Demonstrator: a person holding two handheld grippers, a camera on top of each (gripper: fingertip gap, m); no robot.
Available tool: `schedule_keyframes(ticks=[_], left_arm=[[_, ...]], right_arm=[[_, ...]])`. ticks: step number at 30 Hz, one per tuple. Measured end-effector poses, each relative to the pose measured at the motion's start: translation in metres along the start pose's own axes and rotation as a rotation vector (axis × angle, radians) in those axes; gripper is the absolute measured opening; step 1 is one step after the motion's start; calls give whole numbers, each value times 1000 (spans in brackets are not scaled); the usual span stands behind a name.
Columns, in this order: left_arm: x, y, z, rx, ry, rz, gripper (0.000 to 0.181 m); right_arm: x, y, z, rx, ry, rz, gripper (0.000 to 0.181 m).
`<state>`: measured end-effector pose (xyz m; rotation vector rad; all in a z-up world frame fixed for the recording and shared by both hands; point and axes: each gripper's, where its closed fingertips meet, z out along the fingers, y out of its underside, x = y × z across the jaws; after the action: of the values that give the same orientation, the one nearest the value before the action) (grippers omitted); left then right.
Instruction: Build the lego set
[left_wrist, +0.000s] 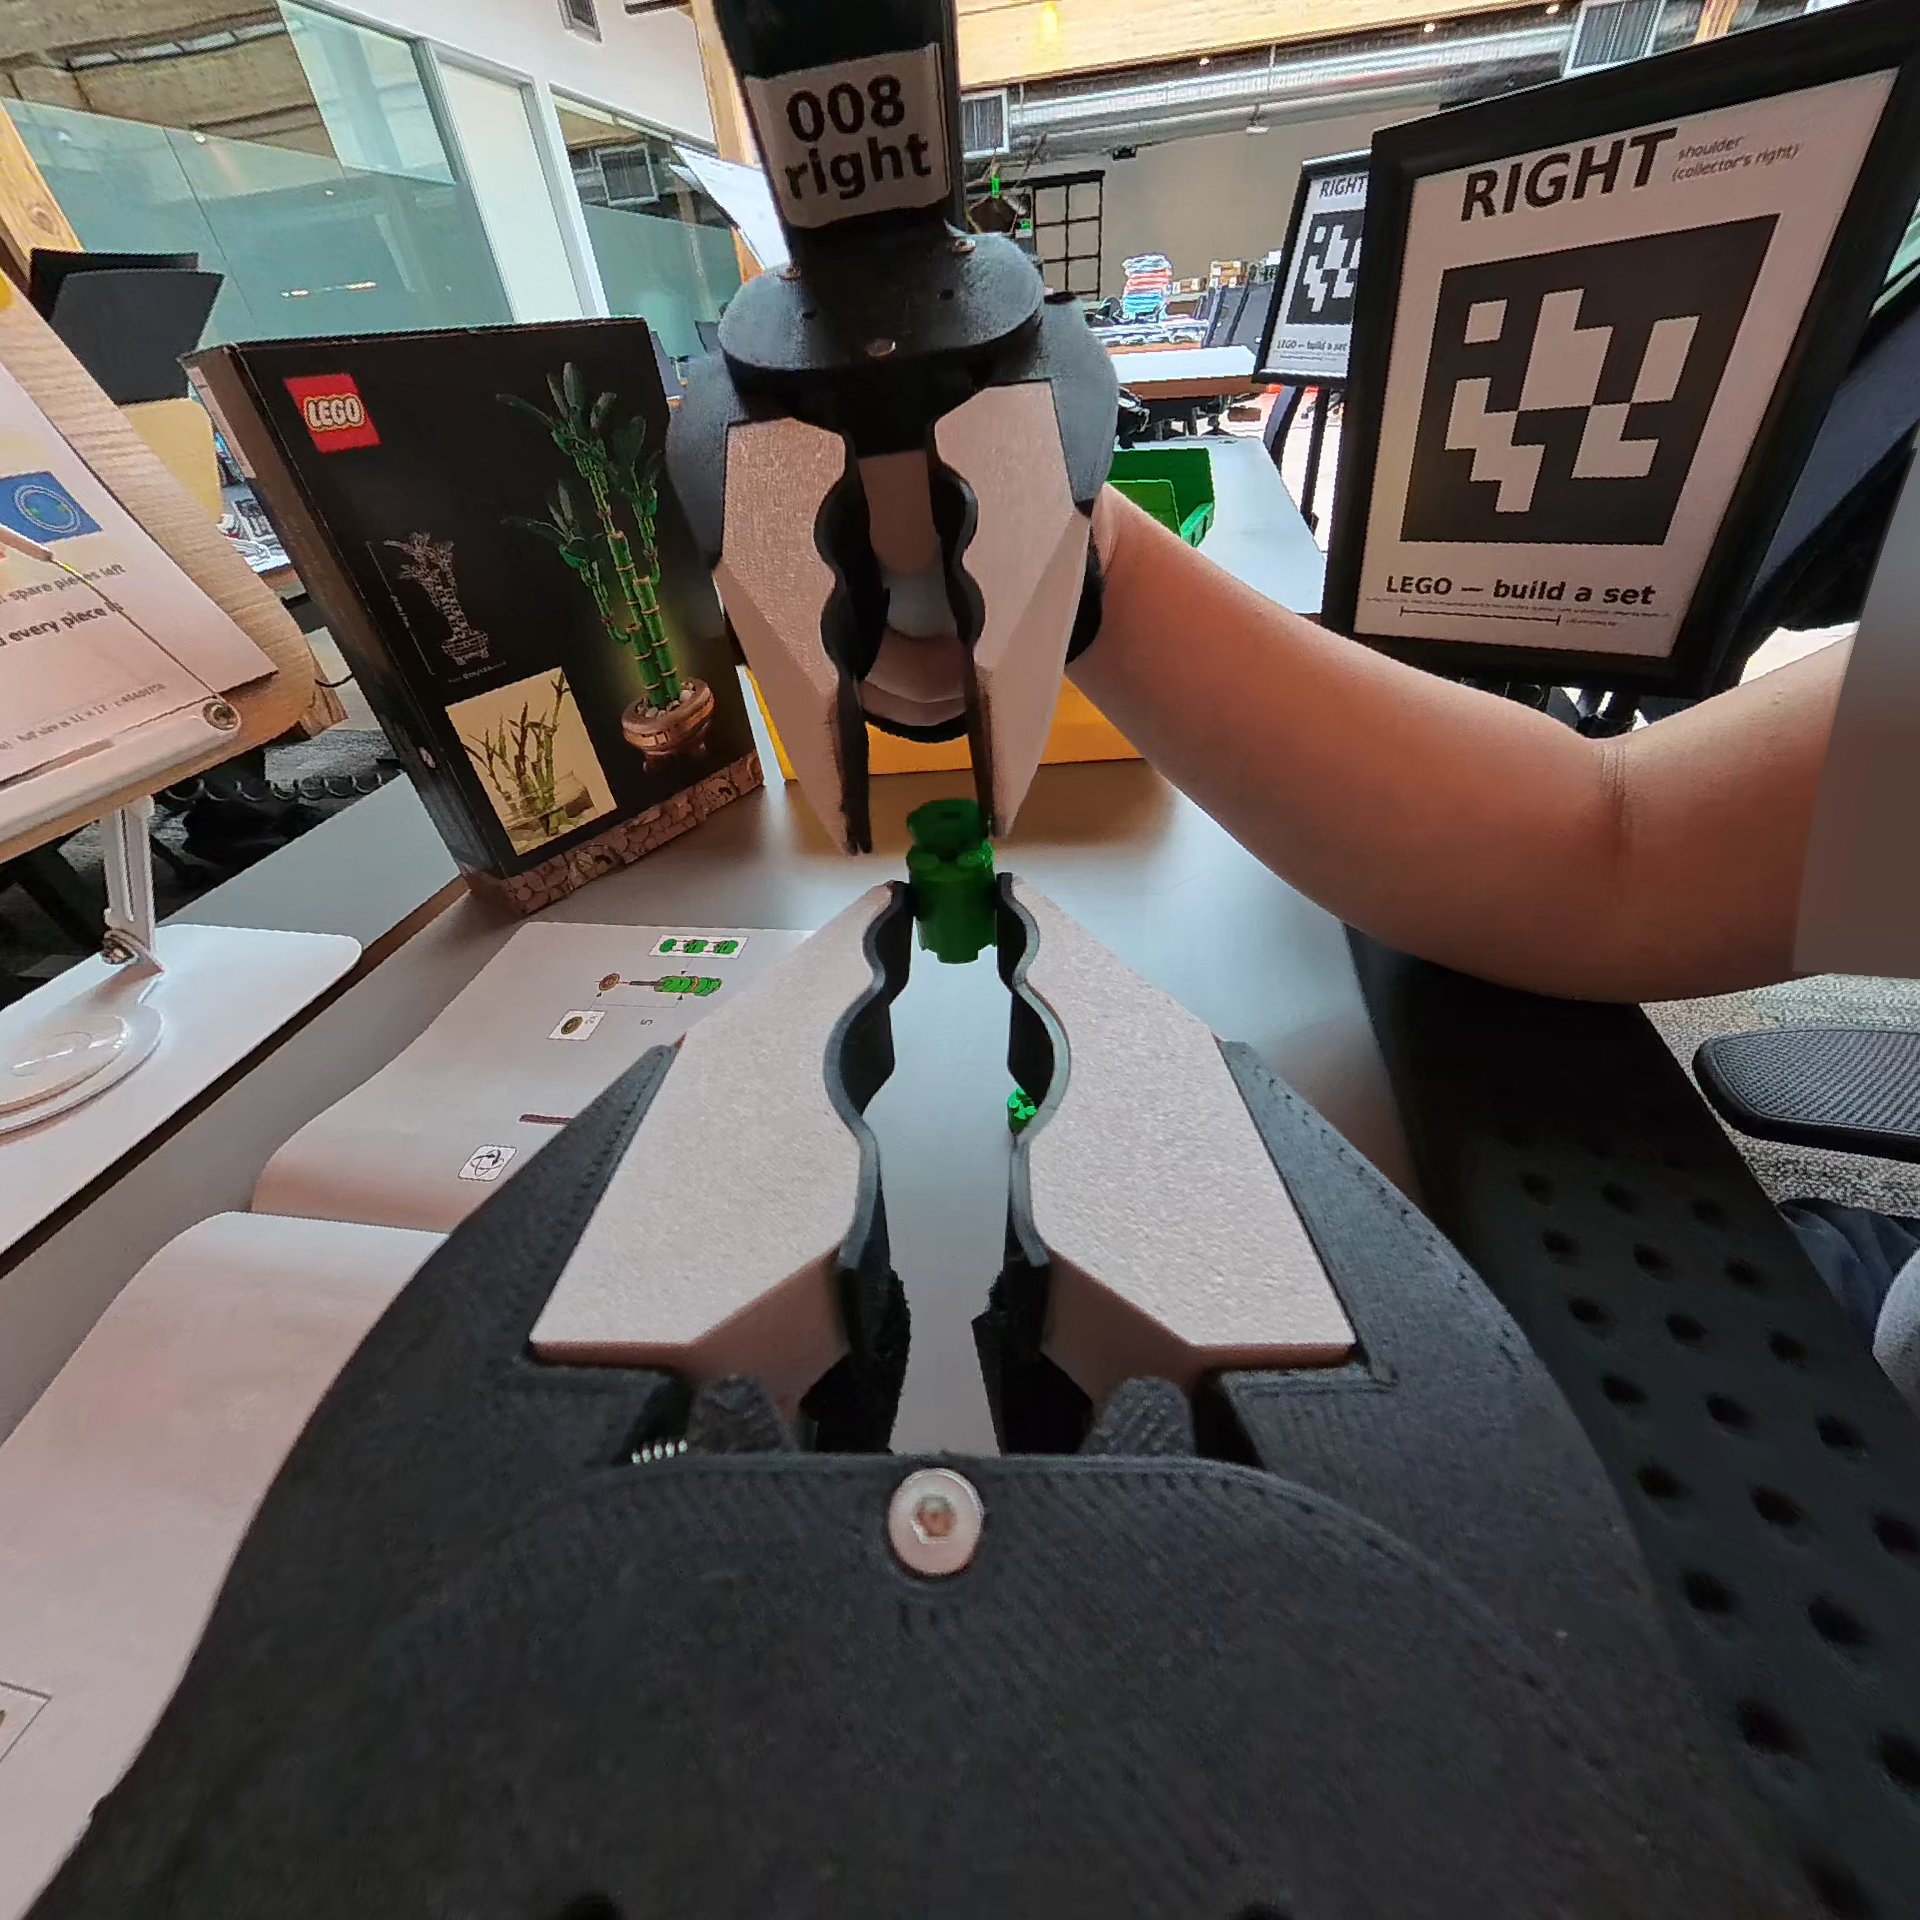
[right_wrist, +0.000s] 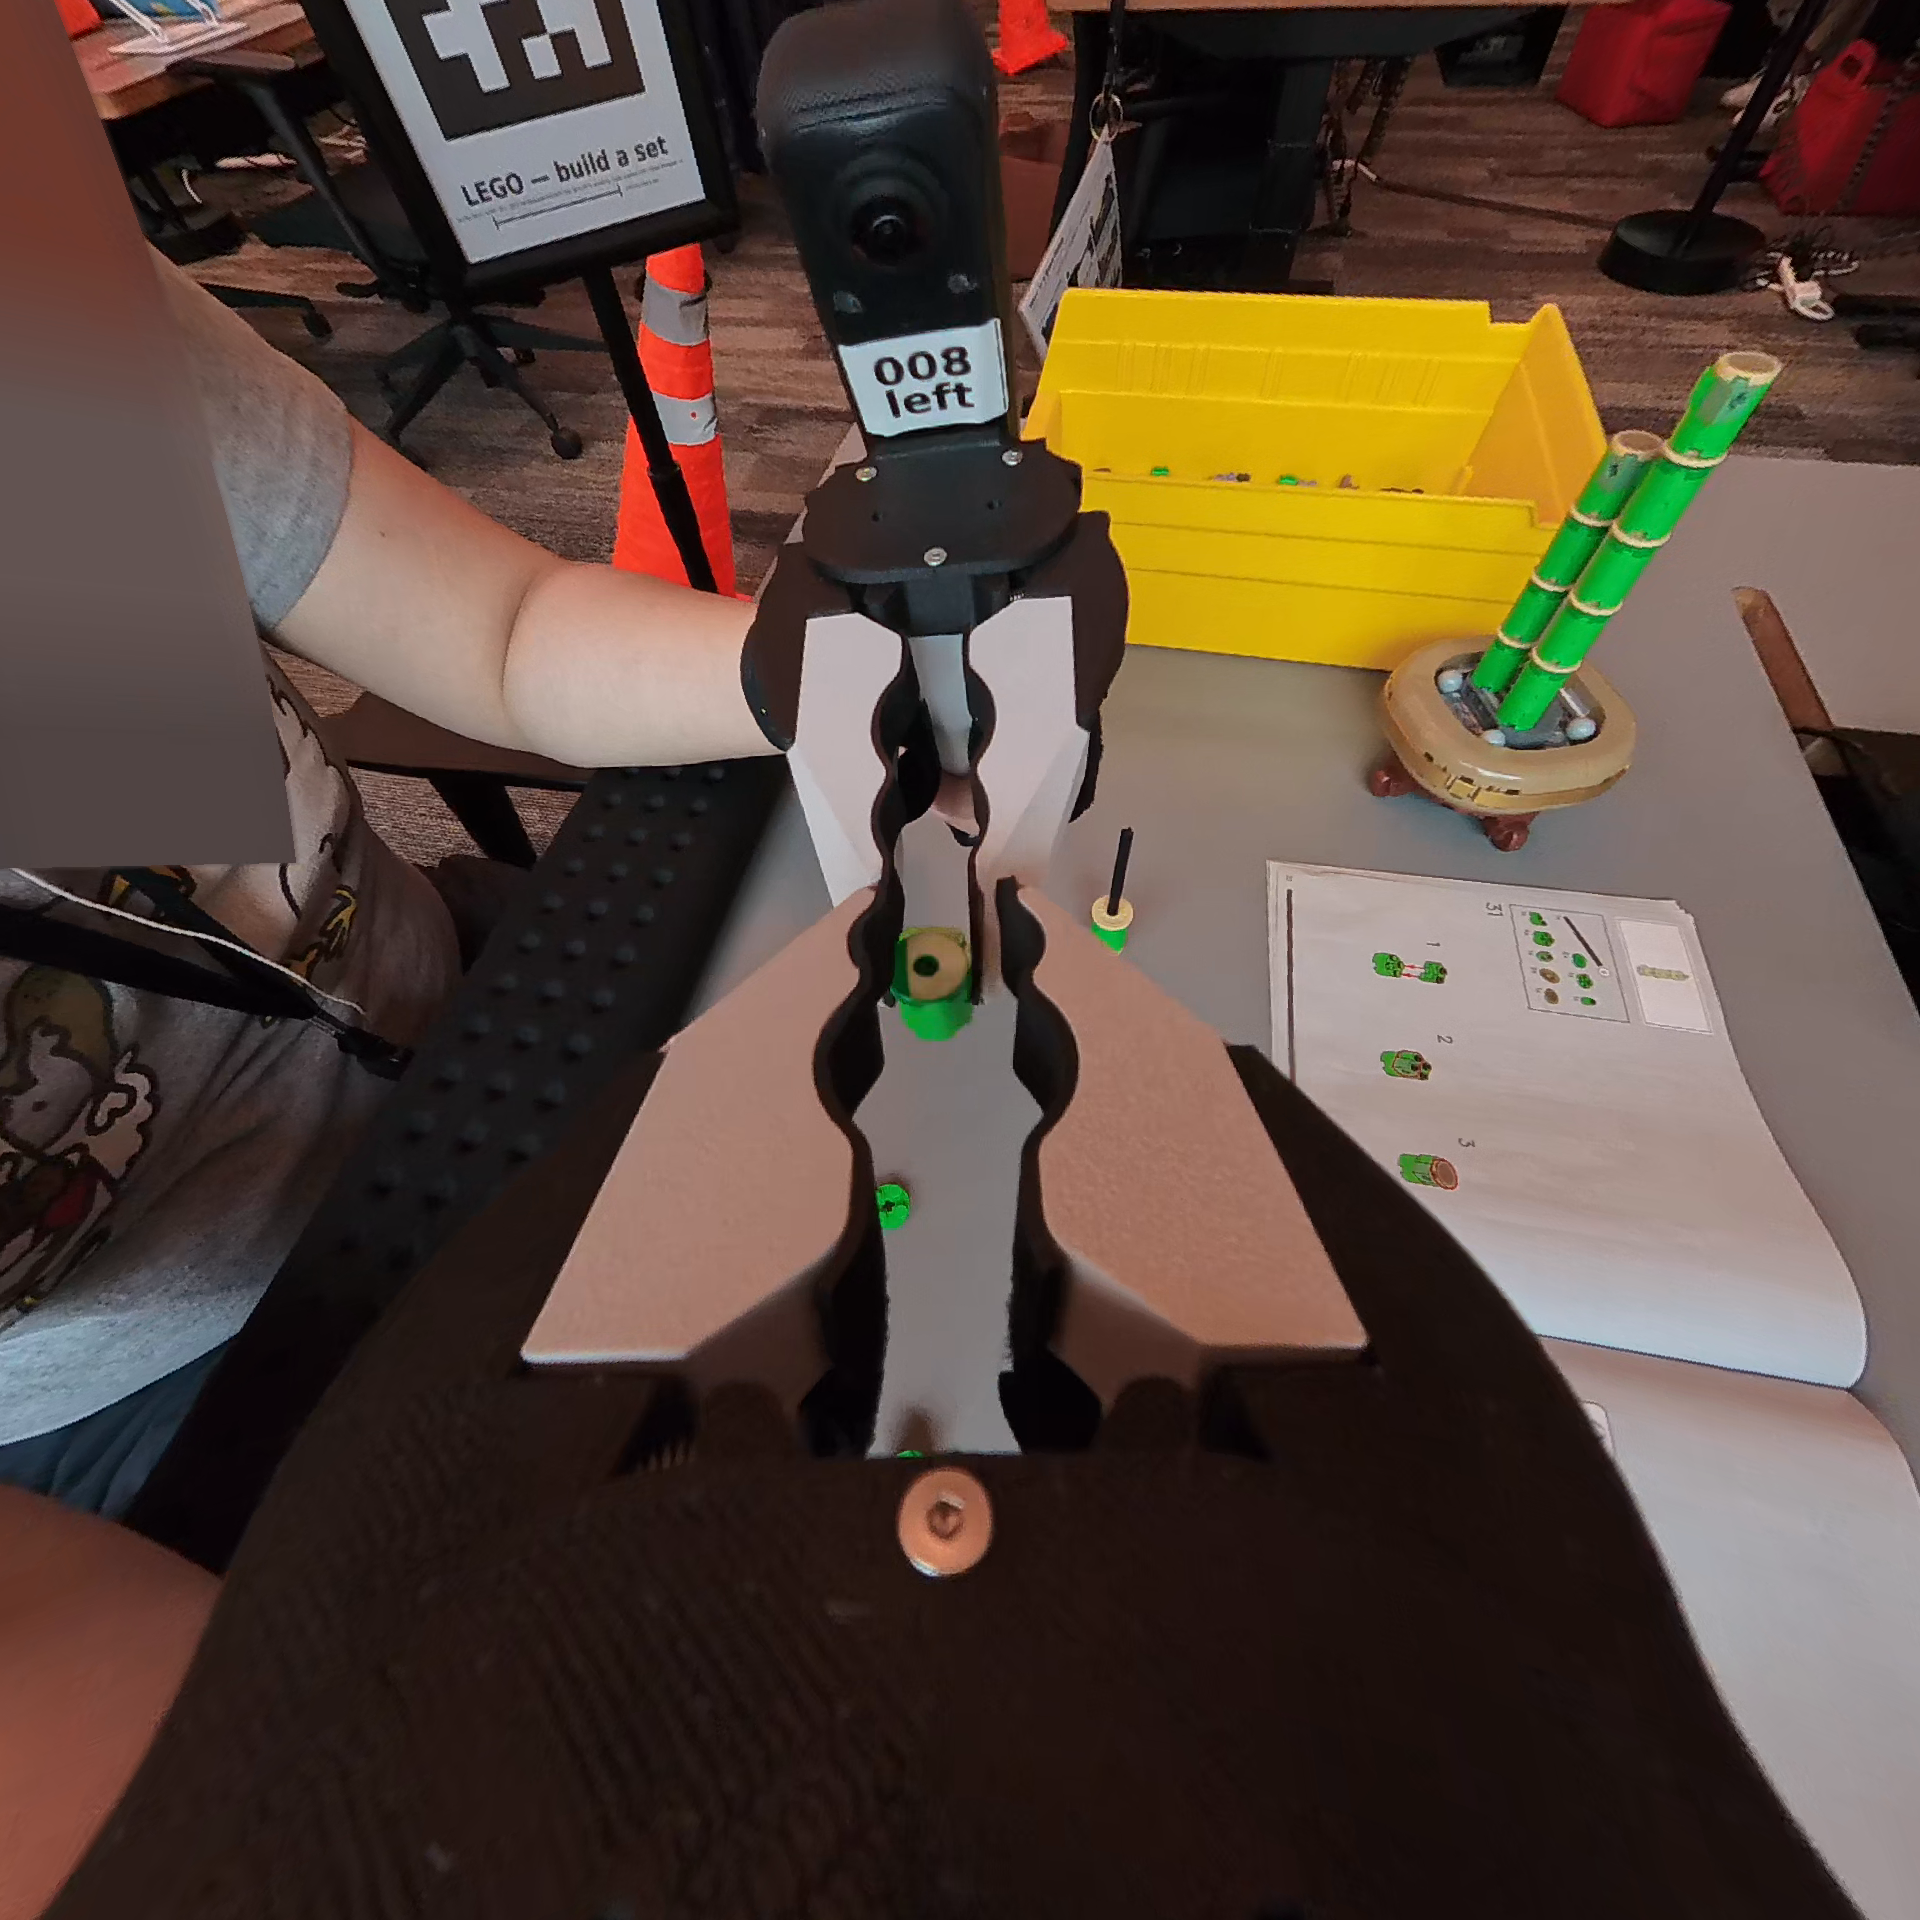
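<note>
A short green round-brick stack (left_wrist: 951, 920) hangs in the air above the grey table (left_wrist: 1195, 935). My left gripper (left_wrist: 951, 888) is shut on its sides. In the right wrist view the stack (right_wrist: 930, 992) shows a tan end cap facing the camera, with the left gripper (right_wrist: 932, 935) reaching in from the far side. My right gripper (right_wrist: 940, 899) is open; its tips stand either side of the stack's capped end, and it also shows in the left wrist view (left_wrist: 928, 836). A small green piece (right_wrist: 891, 1205) lies on the table below. A black axle in a green piece (right_wrist: 1112, 914) stands nearby.
A bamboo model in a tan pot (right_wrist: 1507, 717) and a yellow bin (right_wrist: 1299, 561) stand at the far side. The instruction booklet (right_wrist: 1558, 1143) lies open on the right. The set's box (left_wrist: 499, 603) and a framed marker sign (left_wrist: 1600, 384) stand behind. A black perforated board (right_wrist: 520, 1039) borders the table. Only a small space, under 4 cm, lies between the two pairs of fingers.
</note>
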<state>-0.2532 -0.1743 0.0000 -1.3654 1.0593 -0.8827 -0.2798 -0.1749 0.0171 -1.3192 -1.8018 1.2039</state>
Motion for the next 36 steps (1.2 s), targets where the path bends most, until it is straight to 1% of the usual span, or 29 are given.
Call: schedule_keyframes(ticks=[7,13,21,25,30,36], left_arm=[[-1,0,0,0,-3,-1,14],[-3,0,-2,6,-11,-3,14],[-10,-1,-5,15,-48,-9,14],[-12,-3,-6,27,-46,-27,14],[-11,-3,-6,25,-46,-22,14],[-10,-2,-6,21,-45,-21,14]], right_arm=[[5,-9,-11,51,54,-21,23],[6,-1,-23,28,79,5,25],[10,7,-15,-61,100,78,28],[9,4,-13,-50,99,48,26],[7,8,-12,-61,81,39,18],[9,6,-11,-49,84,35,16]])
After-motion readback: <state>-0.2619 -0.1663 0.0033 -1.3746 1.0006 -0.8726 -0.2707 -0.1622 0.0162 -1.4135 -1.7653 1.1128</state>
